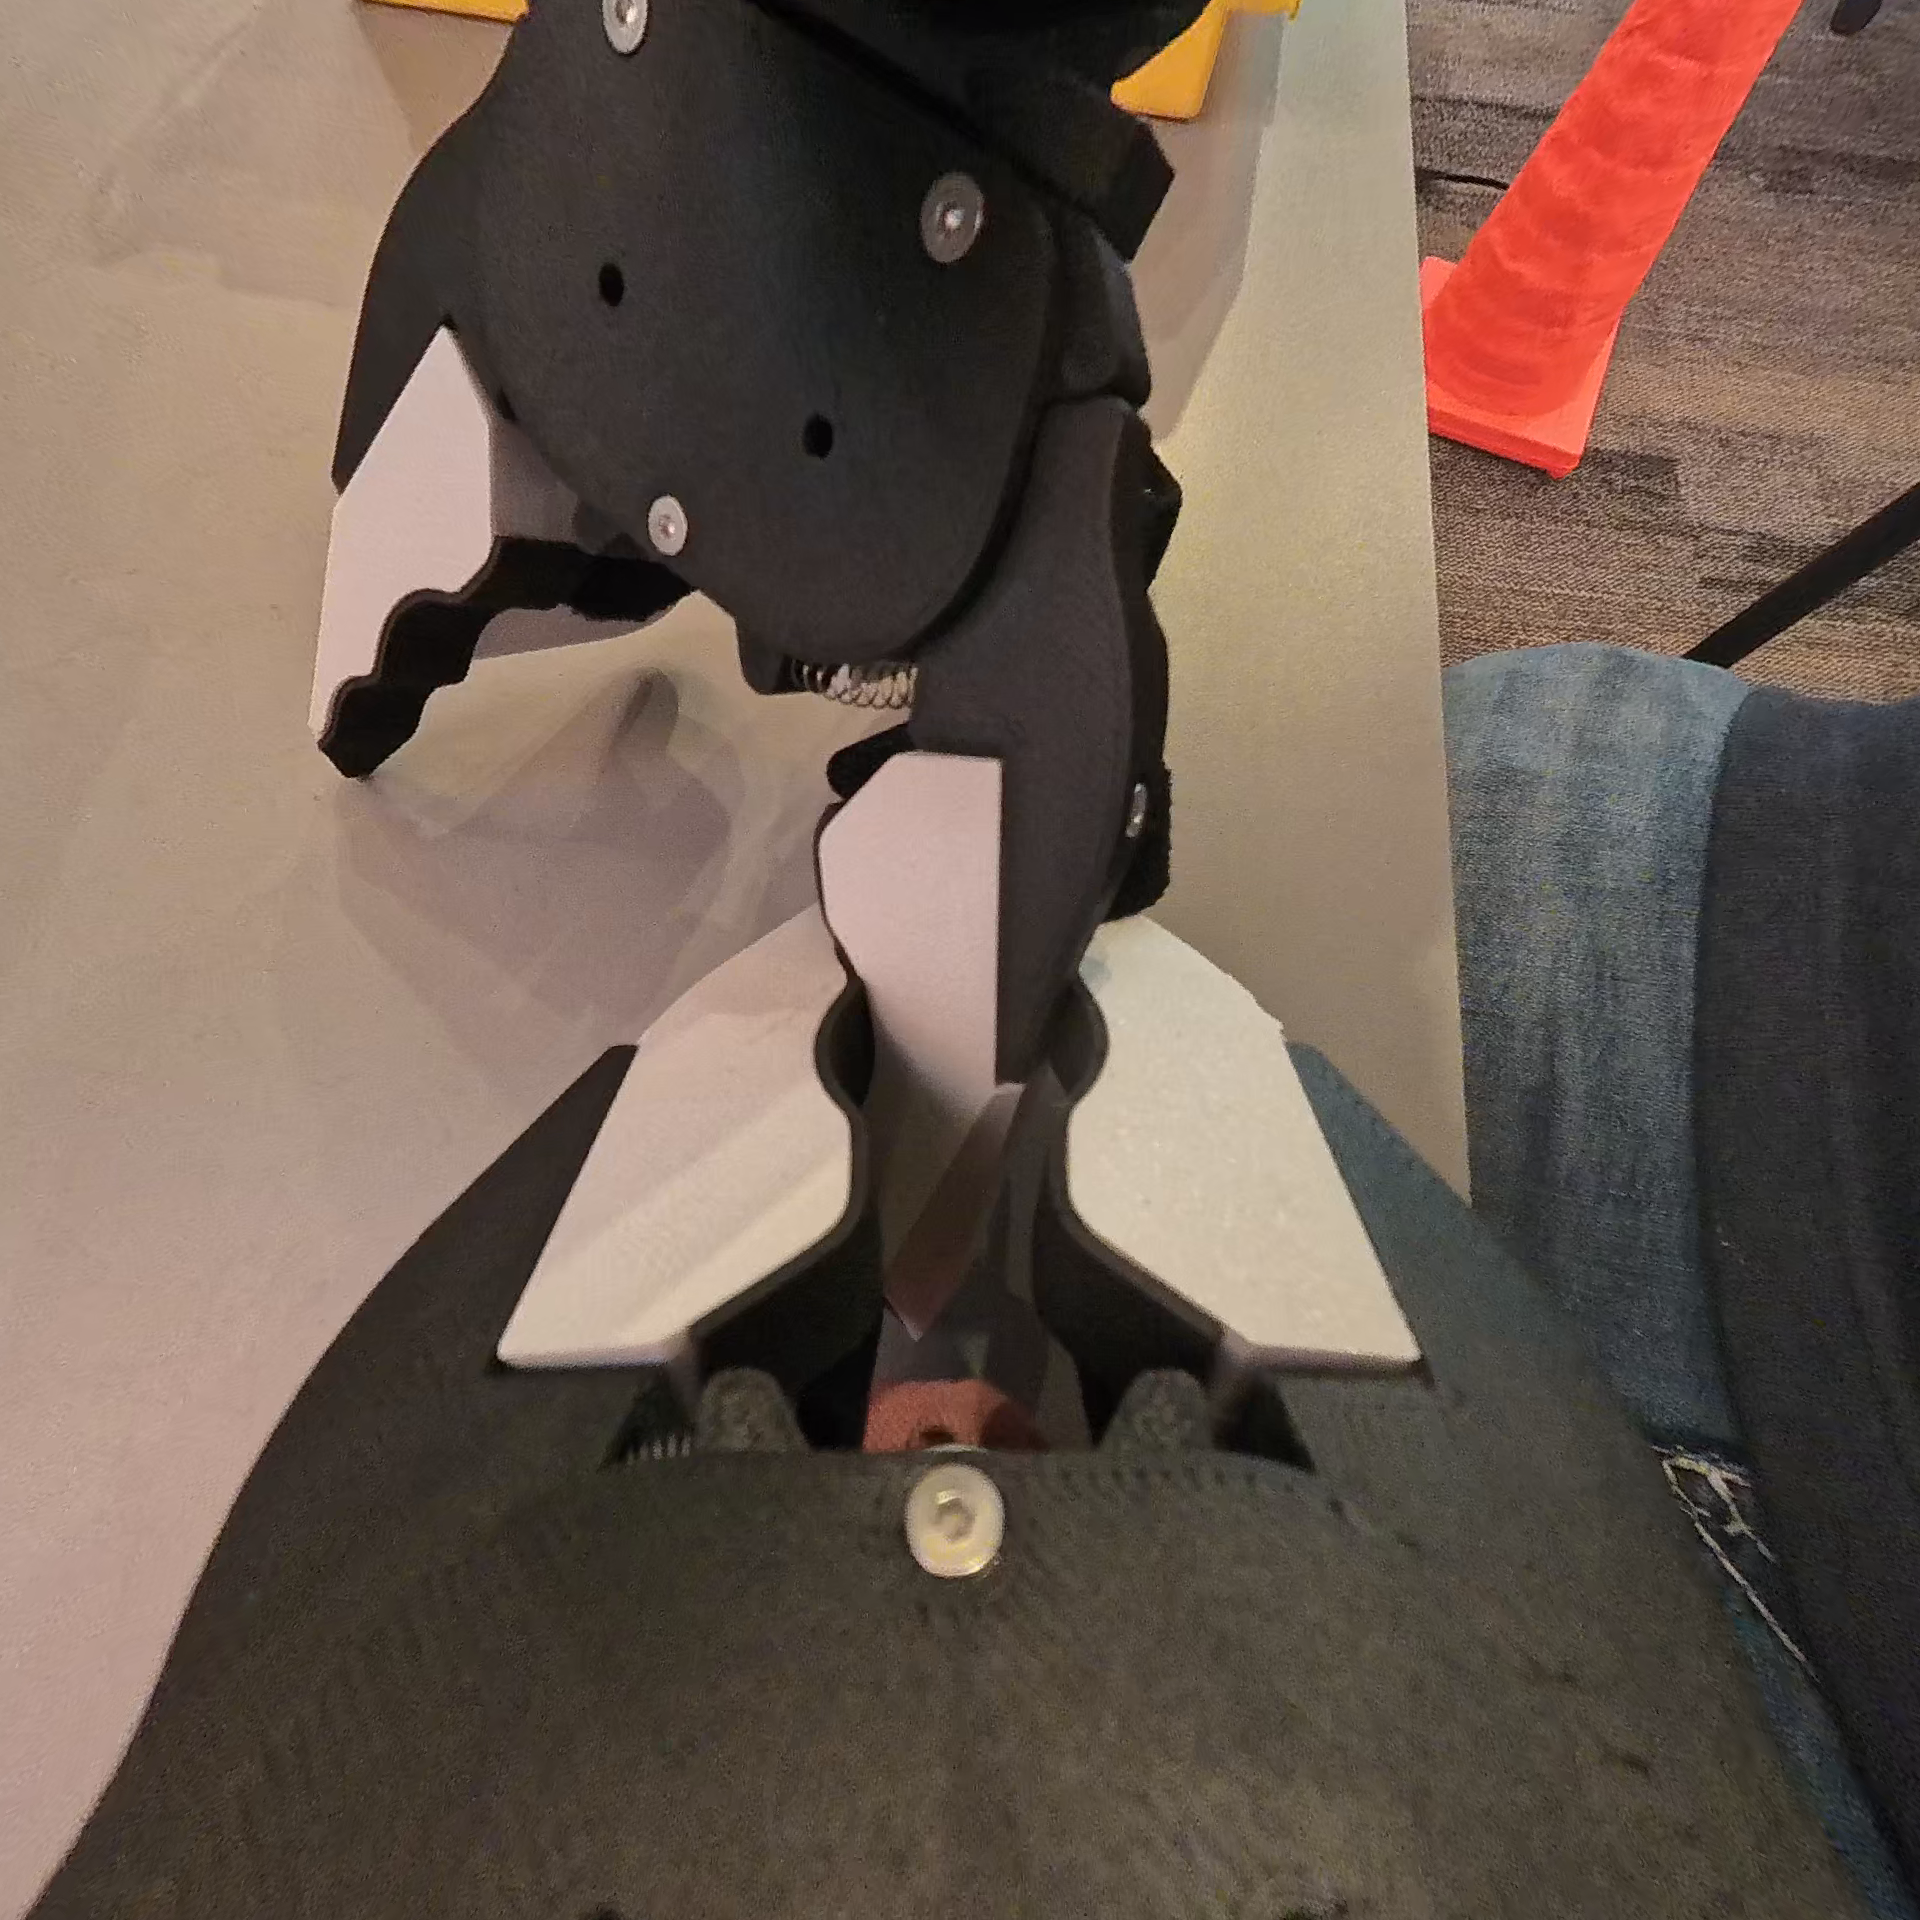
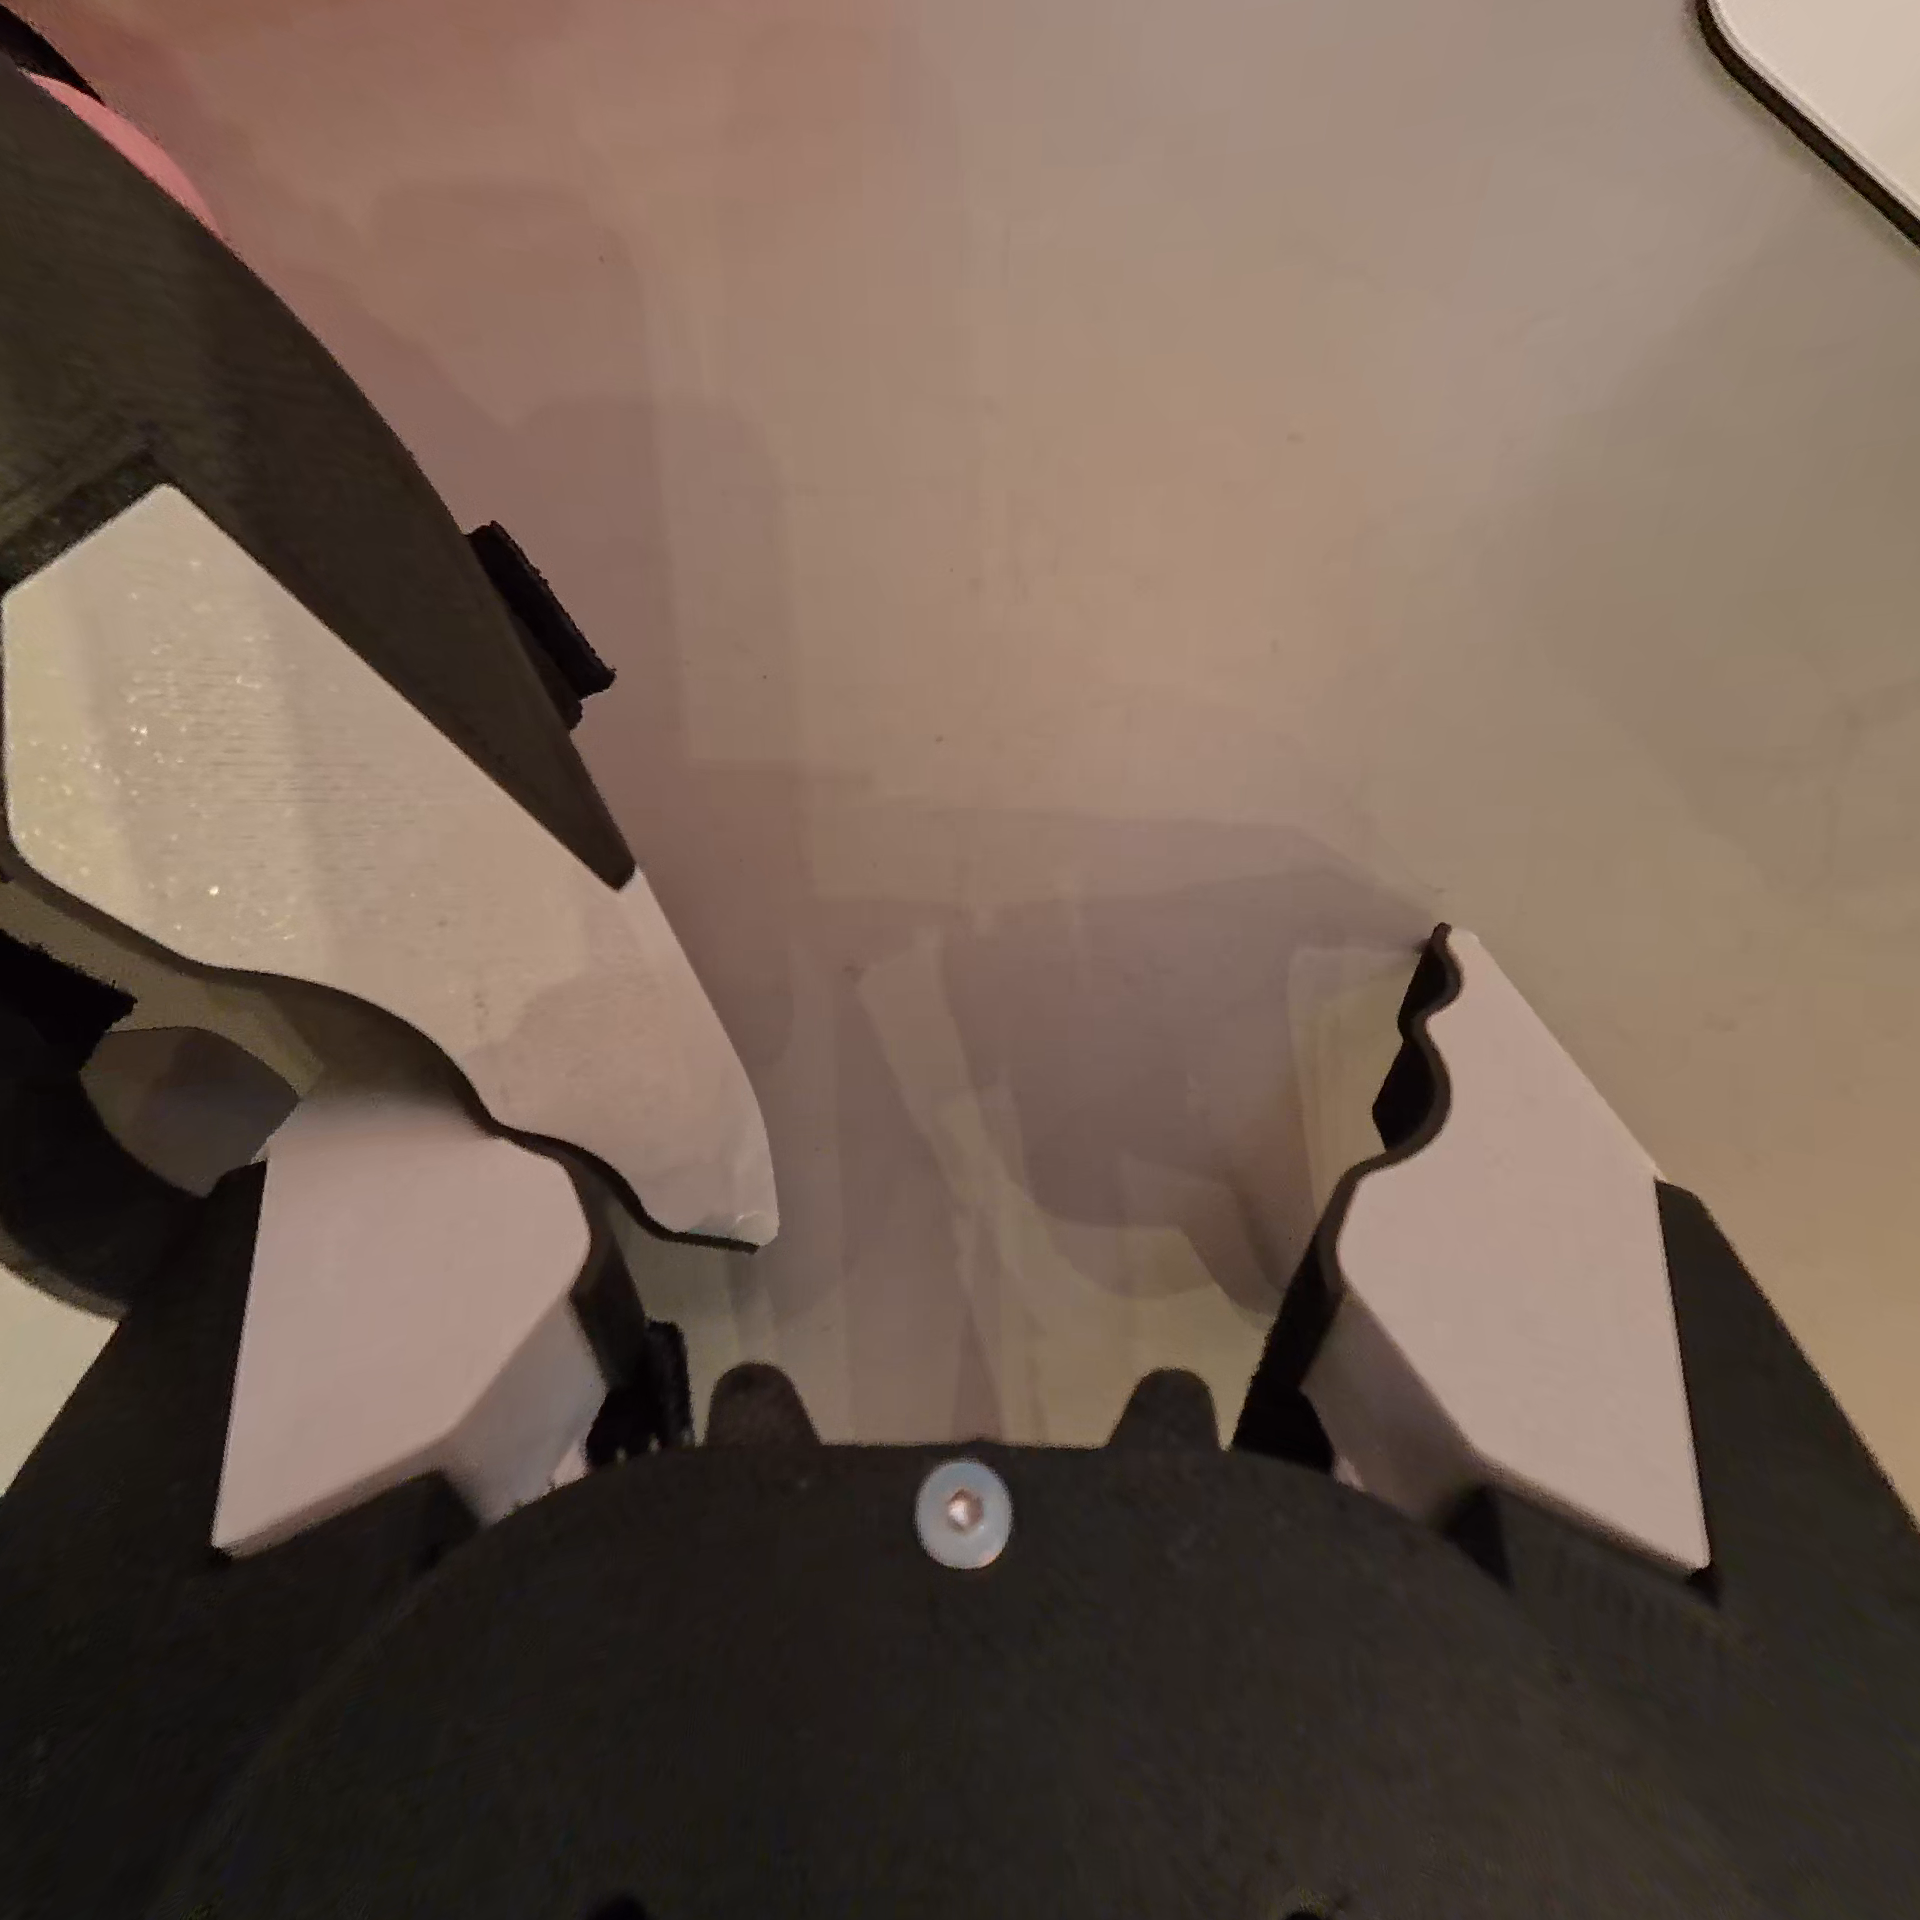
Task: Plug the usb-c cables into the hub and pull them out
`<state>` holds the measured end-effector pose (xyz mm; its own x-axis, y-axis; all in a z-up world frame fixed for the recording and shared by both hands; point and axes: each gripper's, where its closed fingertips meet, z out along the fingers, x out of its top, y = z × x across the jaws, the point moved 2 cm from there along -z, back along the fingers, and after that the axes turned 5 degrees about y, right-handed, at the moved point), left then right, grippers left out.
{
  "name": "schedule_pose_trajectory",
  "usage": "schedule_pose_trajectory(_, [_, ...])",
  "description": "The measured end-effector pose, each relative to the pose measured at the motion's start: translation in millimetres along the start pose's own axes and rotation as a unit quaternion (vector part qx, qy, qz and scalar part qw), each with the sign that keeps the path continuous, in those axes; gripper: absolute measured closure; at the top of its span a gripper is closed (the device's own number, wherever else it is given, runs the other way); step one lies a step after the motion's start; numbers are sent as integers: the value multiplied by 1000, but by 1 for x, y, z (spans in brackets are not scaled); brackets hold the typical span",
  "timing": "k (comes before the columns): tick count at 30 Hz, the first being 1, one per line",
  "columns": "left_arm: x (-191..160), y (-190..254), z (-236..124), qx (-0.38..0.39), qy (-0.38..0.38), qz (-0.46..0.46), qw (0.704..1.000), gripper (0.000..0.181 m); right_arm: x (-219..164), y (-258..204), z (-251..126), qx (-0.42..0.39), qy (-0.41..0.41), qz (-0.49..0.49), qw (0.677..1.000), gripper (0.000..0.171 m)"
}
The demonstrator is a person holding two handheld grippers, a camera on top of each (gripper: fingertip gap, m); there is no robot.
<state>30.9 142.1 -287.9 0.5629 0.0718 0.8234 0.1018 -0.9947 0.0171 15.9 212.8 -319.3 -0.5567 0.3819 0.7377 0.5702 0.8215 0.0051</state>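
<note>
No hub or USB-C cable shows in either view. In the left wrist view, my left gripper (image 1: 961, 1070) is closed to a narrow gap on one white finger (image 1: 914, 883) of my right gripper (image 1: 634, 1029), which points back toward the camera with its jaws spread wide over the pale table (image 1: 156, 935). In the right wrist view, my right gripper (image 2: 987, 1039) is open and empty above the bare table (image 2: 1039, 416). The left gripper's white finger (image 2: 260, 748) lies across the right gripper's left finger.
The table's right edge runs close by in the left wrist view, with a person's jeans-clad leg (image 1: 1662, 1039) beyond it. An orange cone (image 1: 1590, 229) stands on the grey floor. A yellow object (image 1: 1174, 73) sits at the far end. A white dark-rimmed device (image 2: 1839, 94) lies at top right.
</note>
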Motion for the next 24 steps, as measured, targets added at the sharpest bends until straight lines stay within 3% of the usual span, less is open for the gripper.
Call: schedule_pose_trajectory(24, [1, 0, 0, 5, 6, -5, 1000, 150, 0, -1, 0, 2, 0, -2, 1000, 12])
